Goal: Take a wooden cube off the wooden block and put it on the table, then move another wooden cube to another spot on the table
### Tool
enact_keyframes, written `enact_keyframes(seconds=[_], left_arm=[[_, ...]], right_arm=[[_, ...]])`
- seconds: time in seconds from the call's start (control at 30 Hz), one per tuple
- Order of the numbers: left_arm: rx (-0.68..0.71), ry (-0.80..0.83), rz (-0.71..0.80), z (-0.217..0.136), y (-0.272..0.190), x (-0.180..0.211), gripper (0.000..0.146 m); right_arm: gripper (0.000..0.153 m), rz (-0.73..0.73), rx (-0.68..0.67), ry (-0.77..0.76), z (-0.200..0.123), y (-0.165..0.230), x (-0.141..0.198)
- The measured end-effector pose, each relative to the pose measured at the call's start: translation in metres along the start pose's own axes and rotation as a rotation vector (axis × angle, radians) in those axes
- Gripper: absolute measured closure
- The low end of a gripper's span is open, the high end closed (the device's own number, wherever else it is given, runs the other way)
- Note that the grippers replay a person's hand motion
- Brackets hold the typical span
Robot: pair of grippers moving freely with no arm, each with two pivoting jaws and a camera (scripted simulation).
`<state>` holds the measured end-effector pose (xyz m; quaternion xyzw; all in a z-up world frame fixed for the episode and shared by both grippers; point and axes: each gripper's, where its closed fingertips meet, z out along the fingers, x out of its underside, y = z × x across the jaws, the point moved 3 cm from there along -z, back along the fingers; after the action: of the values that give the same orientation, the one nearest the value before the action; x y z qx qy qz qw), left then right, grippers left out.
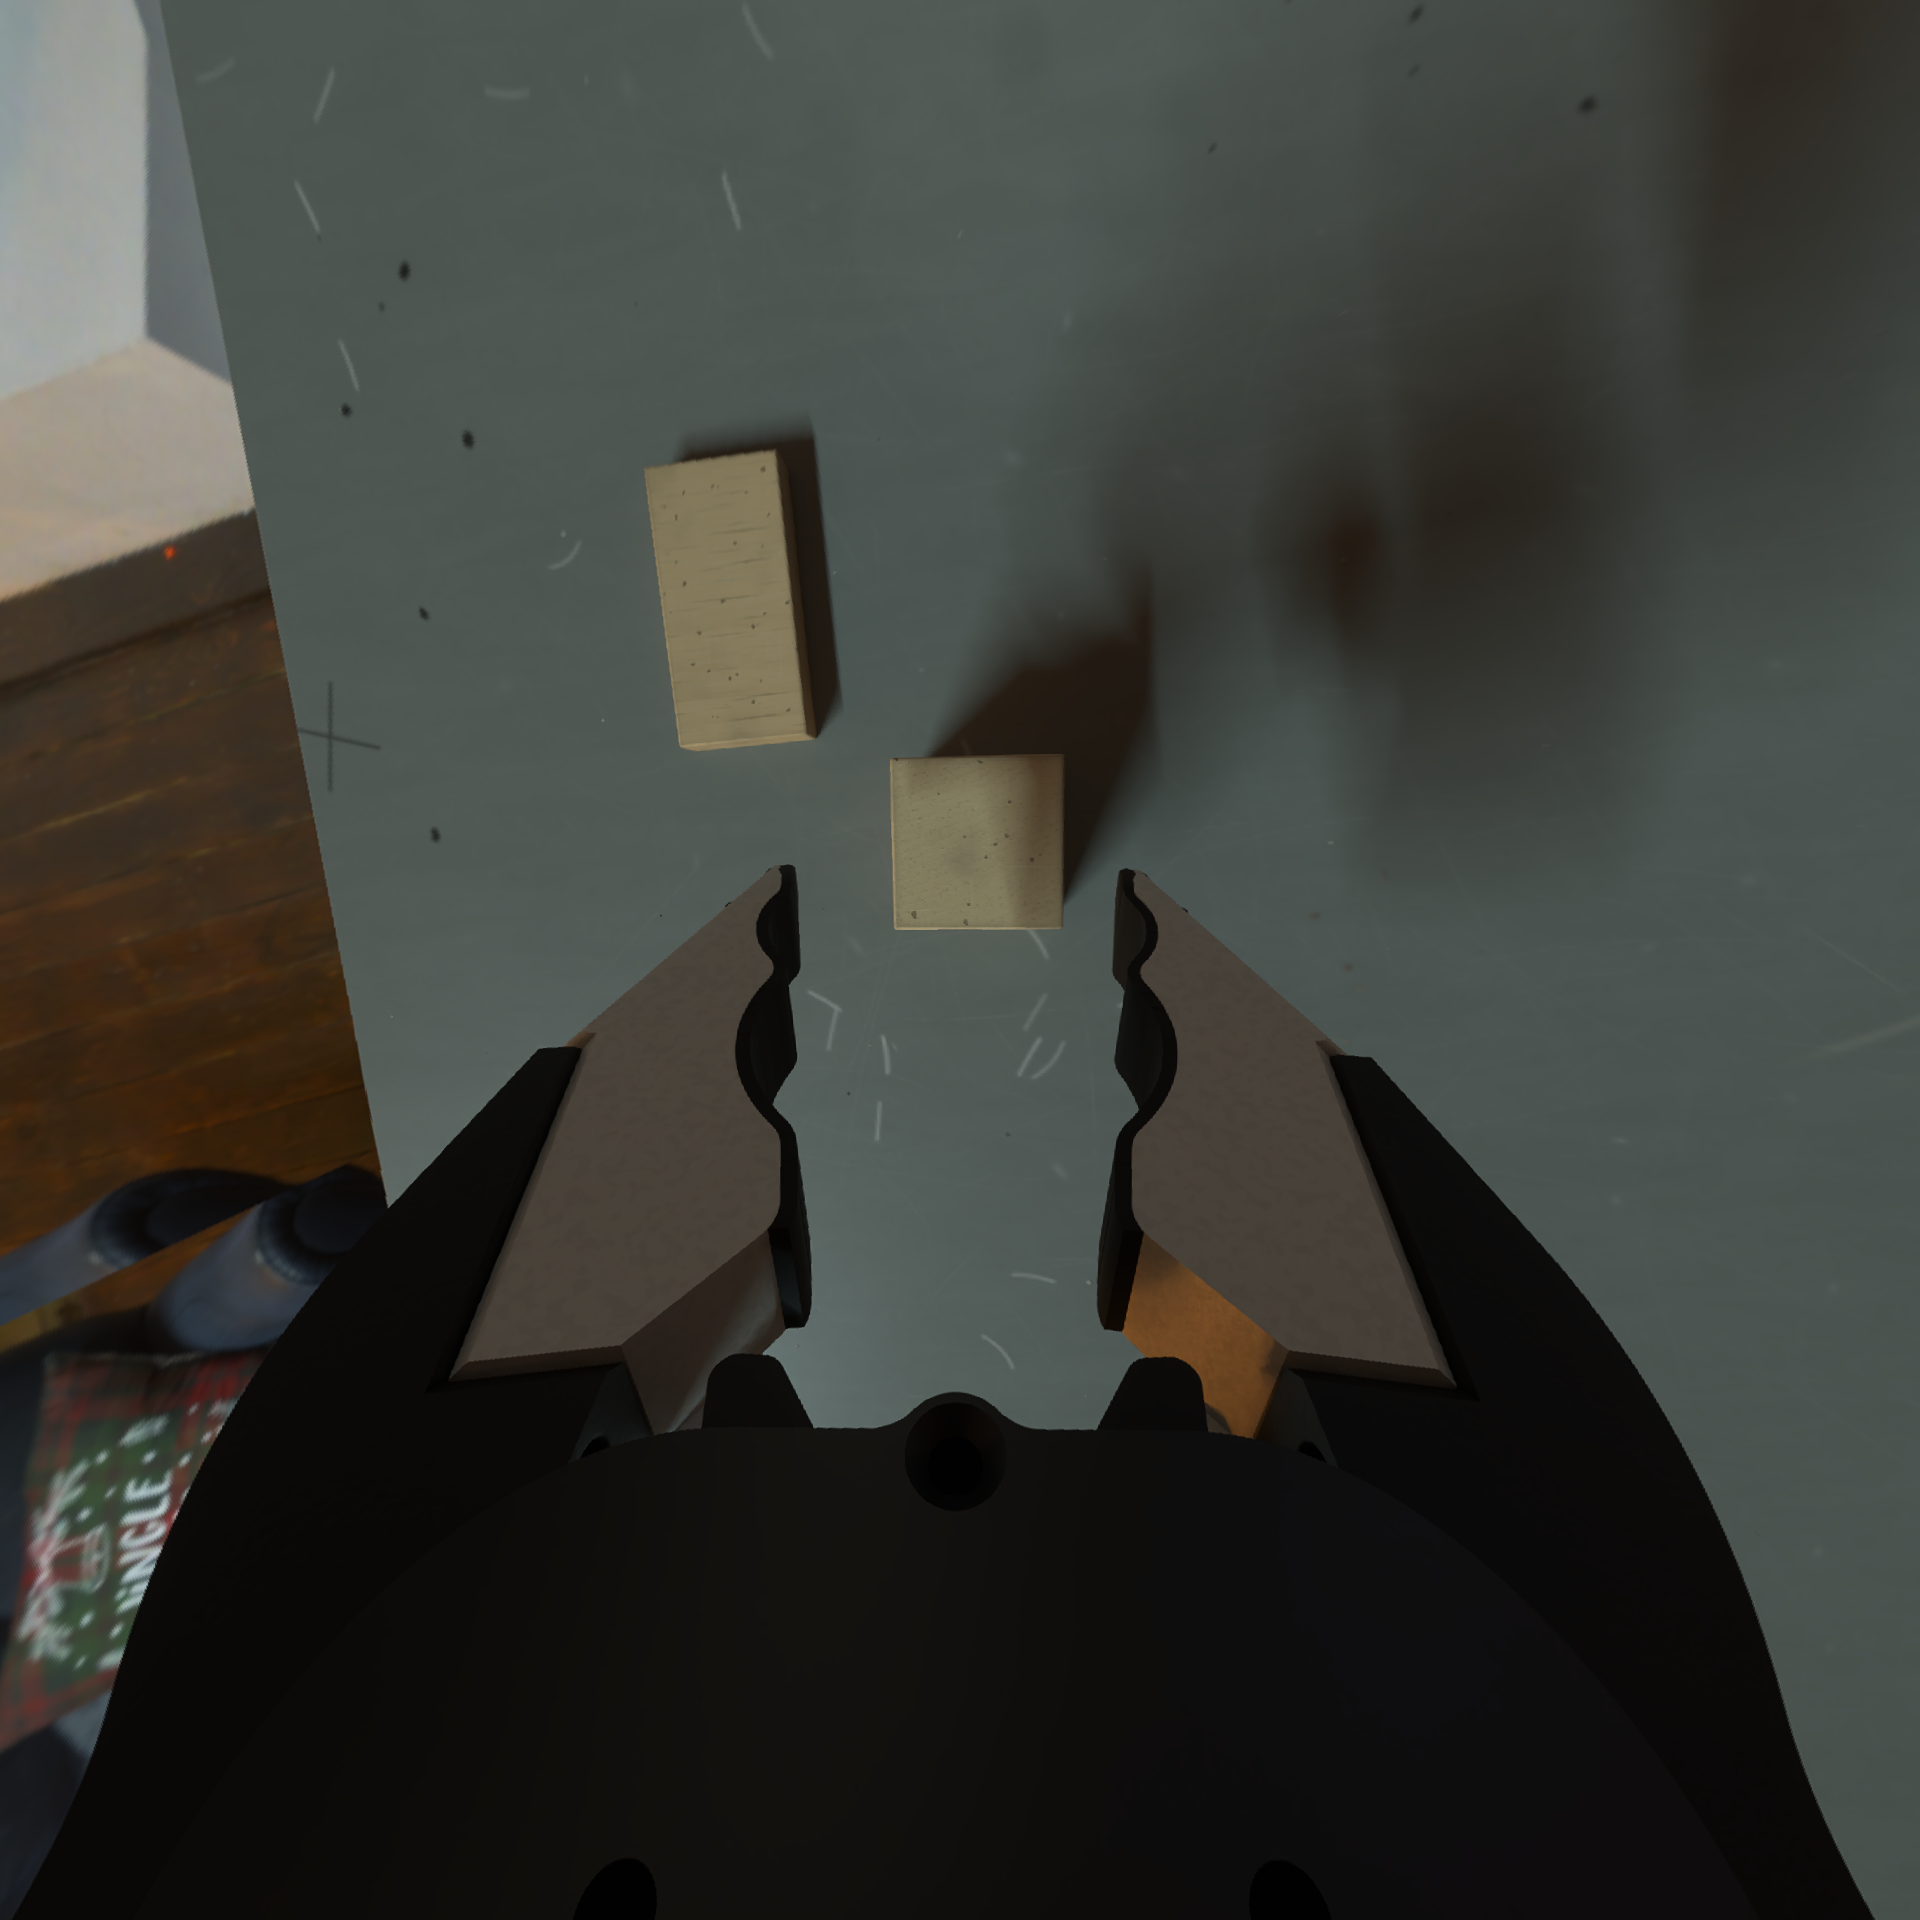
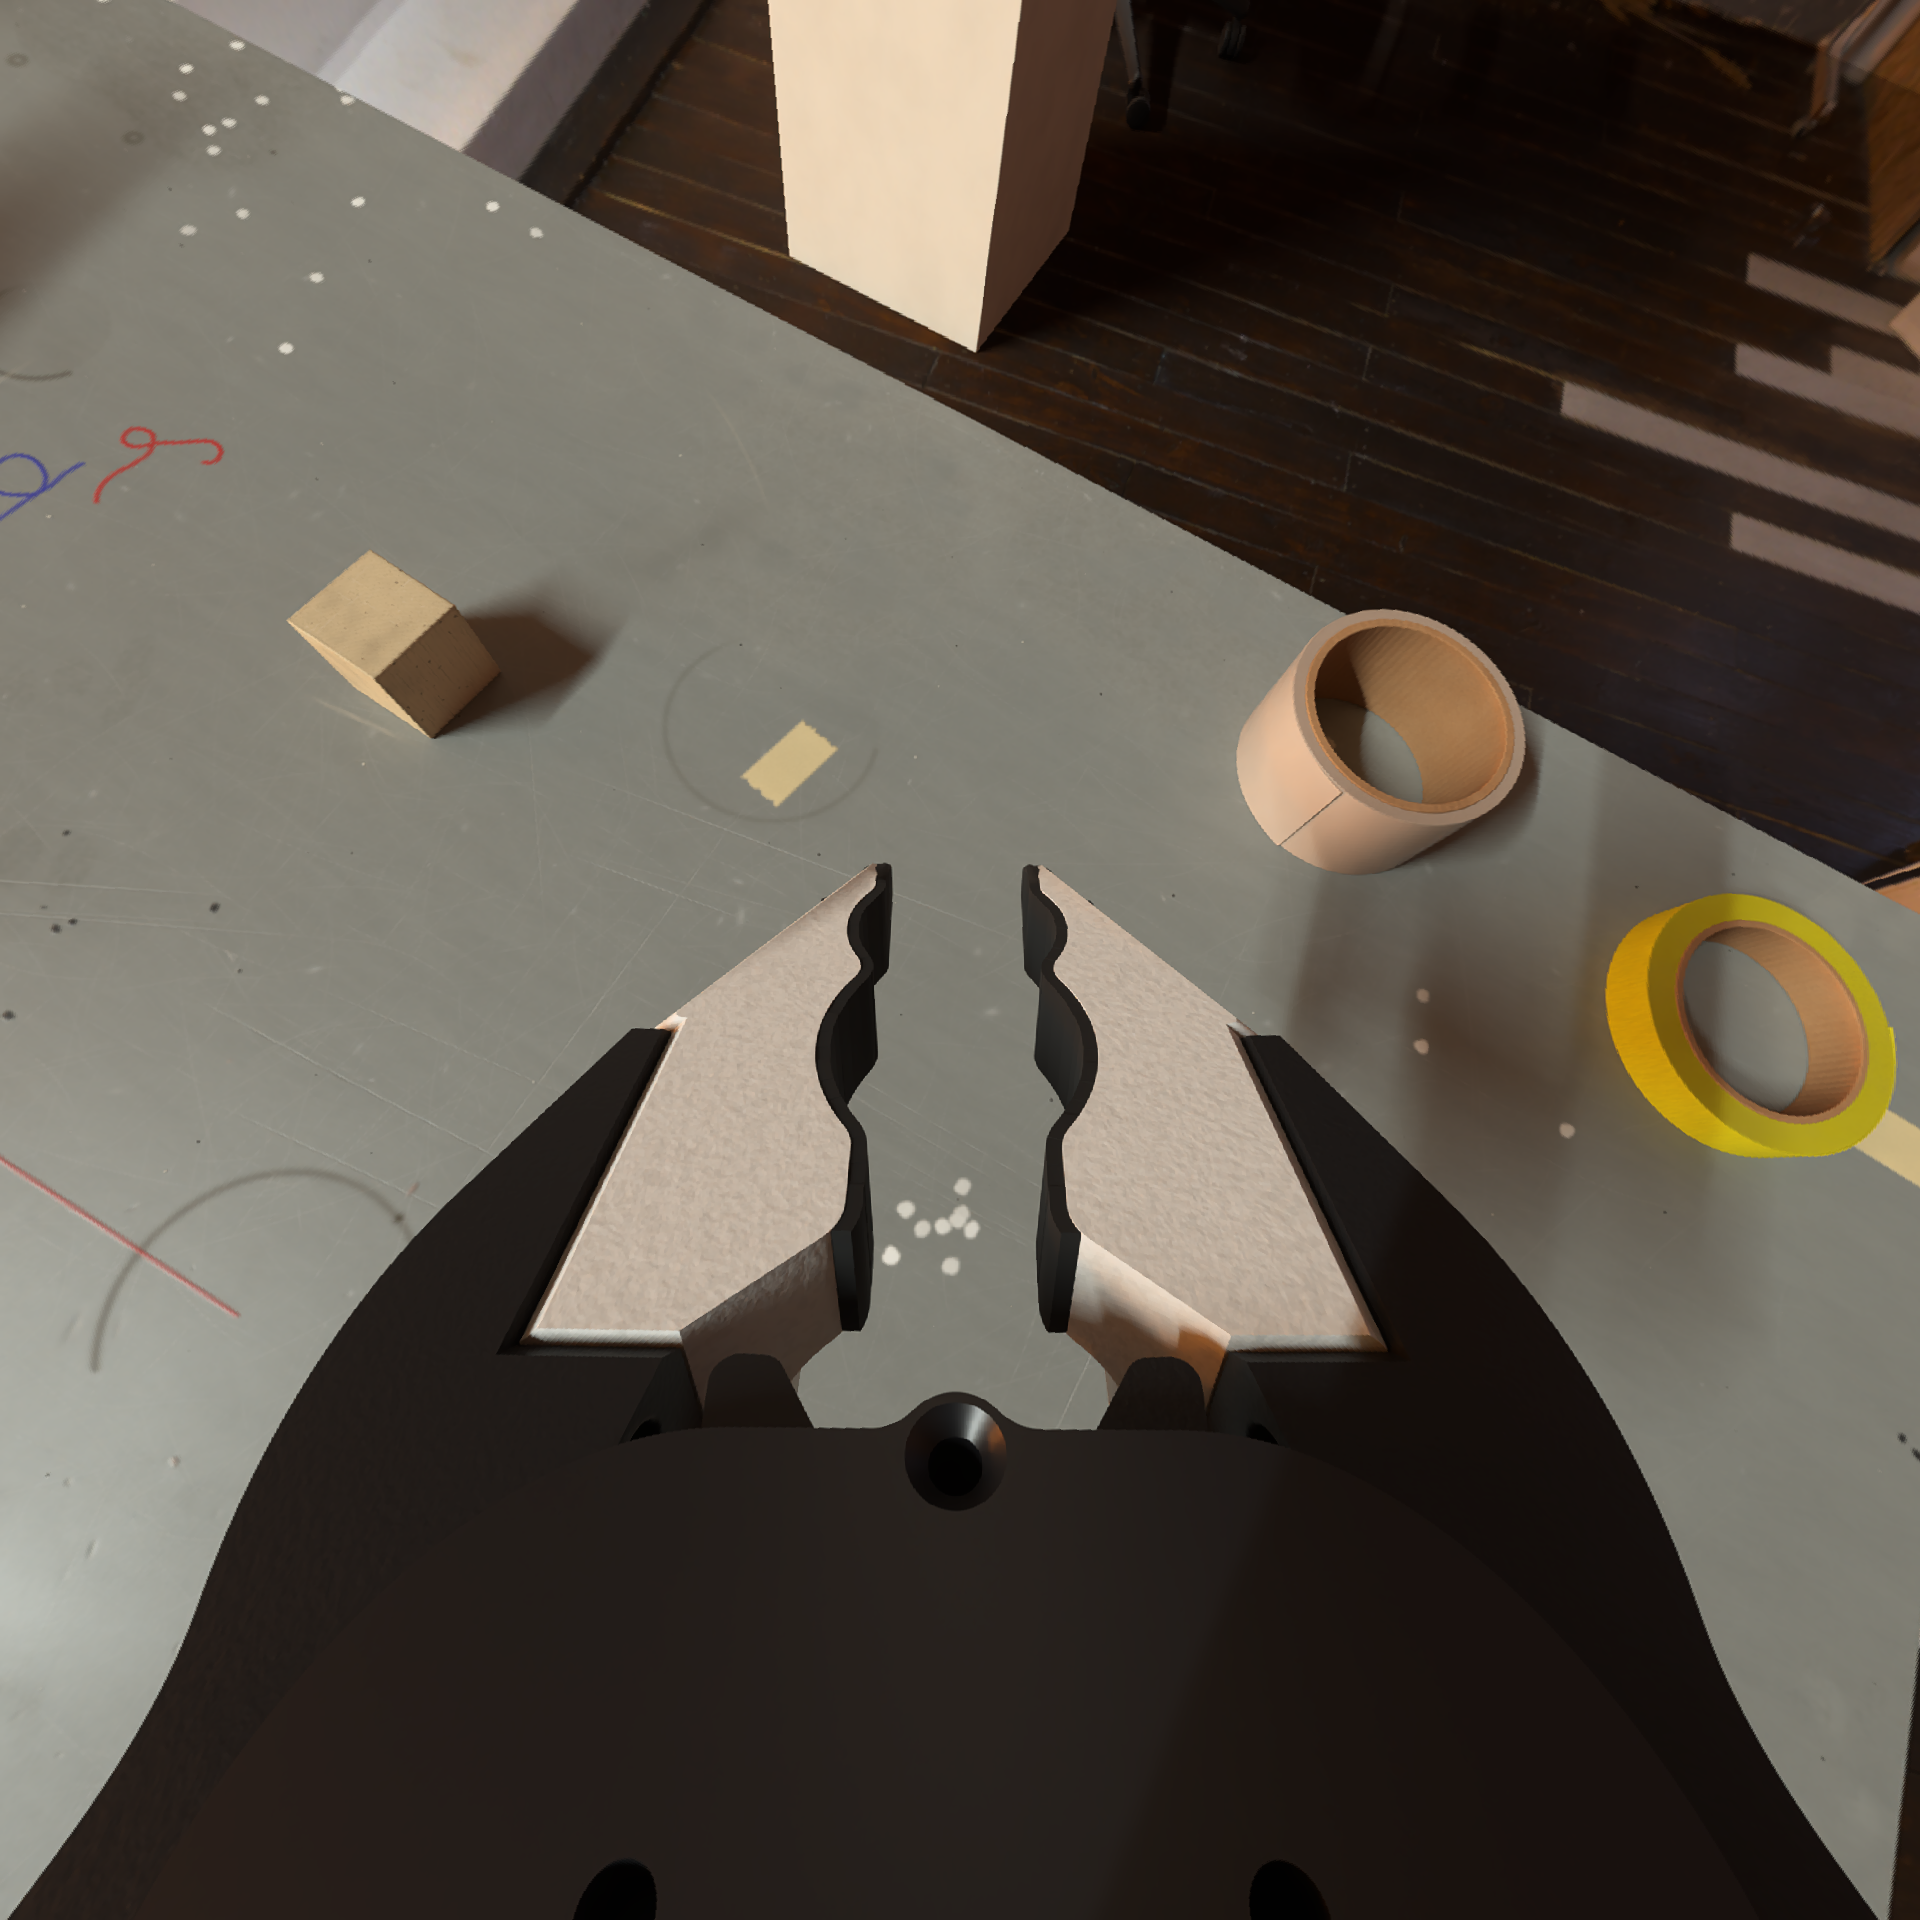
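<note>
Over the grey desk (image 1: 1351, 312) the left gripper (image 1: 956, 883) hung with jaws wide and empty, a cube (image 1: 977, 842) just ahead, the block (image 1: 732, 597) beyond. The right gripper (image 2: 956, 883), jaws part-open and empty, faced another cube (image 2: 390, 644) far left, tape rolls (image 2: 1382, 743) right.

White lettering stands on a red-and-green plaid cushion (image 1: 99, 1527) lying on the floor beside the surface (image 1: 1247, 312). Red and blue pen scrawls (image 2: 156, 457) mark the surface (image 2: 520, 1039); they form no legible characters.
</note>
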<state>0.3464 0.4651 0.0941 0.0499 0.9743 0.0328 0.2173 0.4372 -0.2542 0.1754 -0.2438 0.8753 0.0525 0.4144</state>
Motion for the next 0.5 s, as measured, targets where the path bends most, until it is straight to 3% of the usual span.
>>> enact_keyframes(seconds=[0.3, 0.43, 0.5], left_arm=[[-0.031, 0.201, -0.015, 0.034, 0.002, 0.009, 0.073], [0.022, 0.228, -0.036, 0.037, -0.001, 0.008, 0.084], [0.044, 0.249, -0.042, 0.037, -0.003, 0.008, 0.099]], right_arm=[[0.128, -0.019, -0.02, 0.007, 0.002, 0.005, 0.001], [0.128, -0.014, -0.025, 0.017, 0.003, 0.004, 0.004], [0.128, -0.01, -0.027, 0.019, 0.003, 0.003, 0.005]])
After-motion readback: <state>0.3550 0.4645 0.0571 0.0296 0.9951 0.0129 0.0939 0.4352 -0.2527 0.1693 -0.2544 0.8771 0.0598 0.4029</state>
